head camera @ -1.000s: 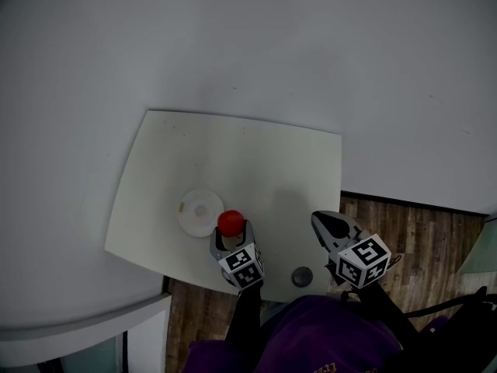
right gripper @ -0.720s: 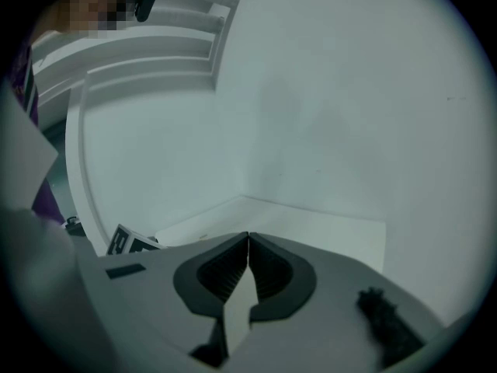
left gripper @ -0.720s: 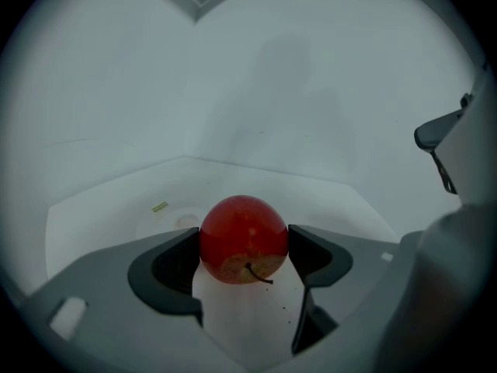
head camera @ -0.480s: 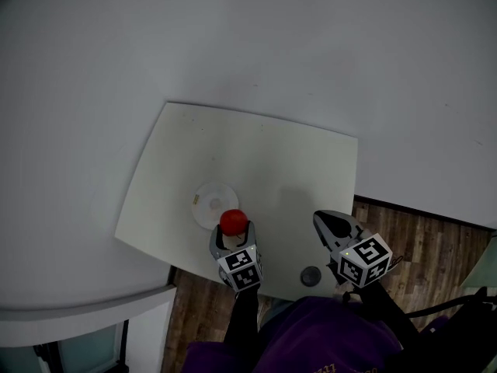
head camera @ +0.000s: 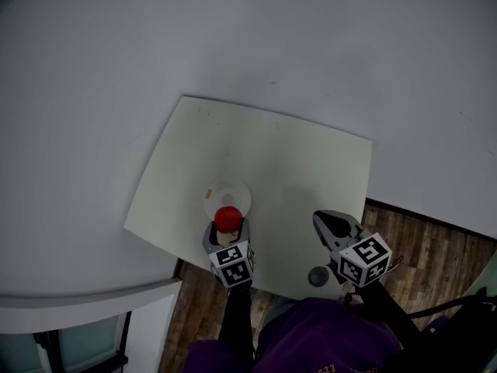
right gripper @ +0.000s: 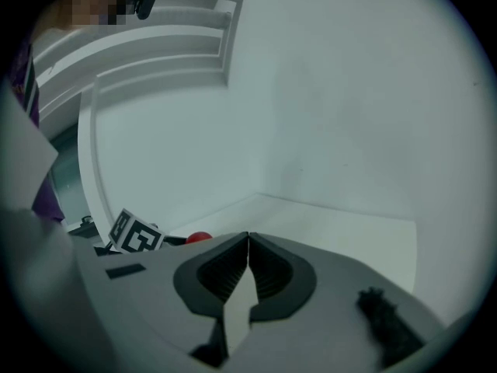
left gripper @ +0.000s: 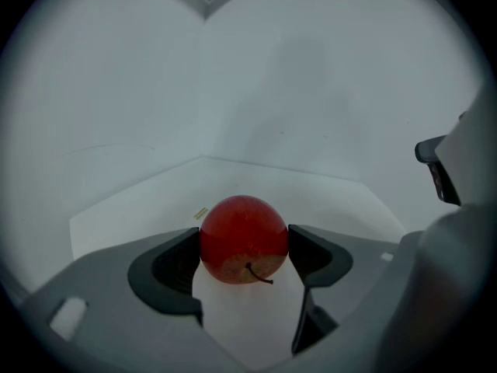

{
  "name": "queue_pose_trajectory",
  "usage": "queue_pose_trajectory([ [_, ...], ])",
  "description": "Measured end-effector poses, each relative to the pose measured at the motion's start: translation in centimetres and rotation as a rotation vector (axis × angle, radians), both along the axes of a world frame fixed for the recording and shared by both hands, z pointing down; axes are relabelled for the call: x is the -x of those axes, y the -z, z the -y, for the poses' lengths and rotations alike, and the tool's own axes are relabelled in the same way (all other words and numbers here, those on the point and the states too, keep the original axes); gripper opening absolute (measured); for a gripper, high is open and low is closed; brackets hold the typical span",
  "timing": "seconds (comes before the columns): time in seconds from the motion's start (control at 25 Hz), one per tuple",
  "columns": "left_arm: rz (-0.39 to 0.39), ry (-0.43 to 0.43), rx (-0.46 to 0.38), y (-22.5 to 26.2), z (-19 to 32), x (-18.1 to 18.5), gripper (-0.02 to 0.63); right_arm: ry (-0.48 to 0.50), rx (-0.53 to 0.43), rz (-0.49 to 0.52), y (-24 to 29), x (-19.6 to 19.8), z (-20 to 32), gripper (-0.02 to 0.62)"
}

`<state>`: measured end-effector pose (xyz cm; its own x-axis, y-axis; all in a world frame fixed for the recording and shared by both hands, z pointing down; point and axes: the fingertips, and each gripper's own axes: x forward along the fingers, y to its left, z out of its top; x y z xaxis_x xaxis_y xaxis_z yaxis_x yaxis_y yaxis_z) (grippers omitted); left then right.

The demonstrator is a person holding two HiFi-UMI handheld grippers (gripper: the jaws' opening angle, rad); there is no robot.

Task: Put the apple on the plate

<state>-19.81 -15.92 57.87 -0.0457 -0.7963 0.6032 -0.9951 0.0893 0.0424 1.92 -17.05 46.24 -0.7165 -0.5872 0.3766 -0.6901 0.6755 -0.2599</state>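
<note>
A red apple [head camera: 228,218] sits between the jaws of my left gripper [head camera: 227,225], which is shut on it. In the left gripper view the apple [left gripper: 244,239] shows its stem end toward the camera, pressed by both dark pads [left gripper: 179,260]. The small white plate [head camera: 226,198] lies on the pale table [head camera: 295,169] just beyond the apple, partly covered by it in the head view. My right gripper [head camera: 327,222] hovers over the table's near right part, jaws shut on nothing; in its own view the pads [right gripper: 230,270] meet and the apple [right gripper: 199,238] shows at the left.
A small dark round object [head camera: 318,276] lies near the table's front edge by the right gripper. Wooden floor [head camera: 435,239] lies to the right of the table. Grey walls surround the table. The person's purple sleeve [head camera: 311,340] is at the bottom.
The left gripper with the apple has drifted left across the table, so the apple now overlaps the plate's near edge. The right gripper has stayed in place.
</note>
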Motion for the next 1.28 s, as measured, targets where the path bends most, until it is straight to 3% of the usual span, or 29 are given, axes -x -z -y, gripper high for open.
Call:
queue_pose_trajectory([
  [1.28, 0.031, -0.086, 0.037, -2.5, 5.1, 1.3, 0.364, -0.003, 0.019, -0.028, -0.8, 1.4, 1.9, 0.011],
])
